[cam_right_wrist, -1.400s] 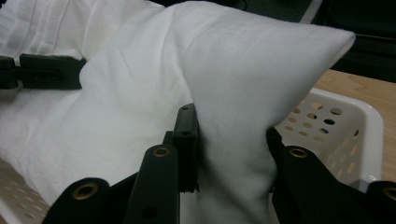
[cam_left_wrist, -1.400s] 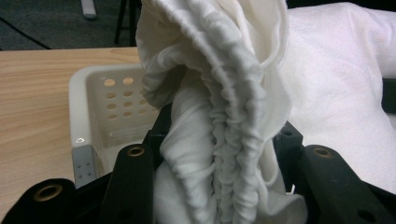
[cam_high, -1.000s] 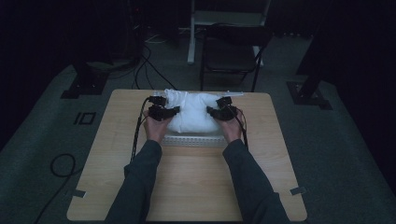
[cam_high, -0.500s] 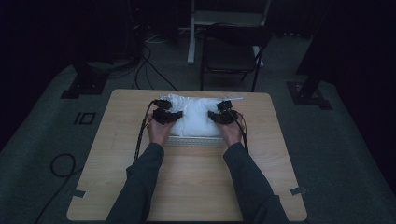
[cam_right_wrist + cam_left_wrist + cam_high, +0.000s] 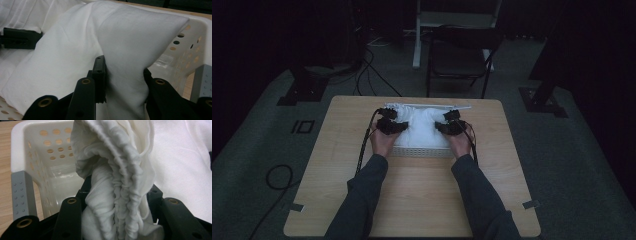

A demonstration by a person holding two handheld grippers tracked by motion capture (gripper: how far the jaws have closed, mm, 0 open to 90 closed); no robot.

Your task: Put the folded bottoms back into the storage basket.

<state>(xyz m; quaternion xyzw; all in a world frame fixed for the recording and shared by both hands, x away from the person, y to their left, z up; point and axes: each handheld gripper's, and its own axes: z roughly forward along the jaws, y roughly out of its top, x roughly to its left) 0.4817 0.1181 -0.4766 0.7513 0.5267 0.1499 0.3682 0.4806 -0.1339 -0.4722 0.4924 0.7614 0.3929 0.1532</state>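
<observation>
Your left gripper [image 5: 117, 220] is clamped on a bunched fold of the white cloth [image 5: 421, 127], which lies in the perforated white basket [image 5: 422, 150] on the counter [image 5: 412, 200]. Your right gripper [image 5: 122, 82] pinches another fold near the basket's right wall. Lift unevenly and, in my judgement, the cloth could slip a jaw or drag the light basket along.

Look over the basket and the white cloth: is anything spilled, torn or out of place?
Nothing stands out. The white cloth sits bunched in the basket, pinched by the left gripper and the right gripper; no tear or spill shows.
</observation>
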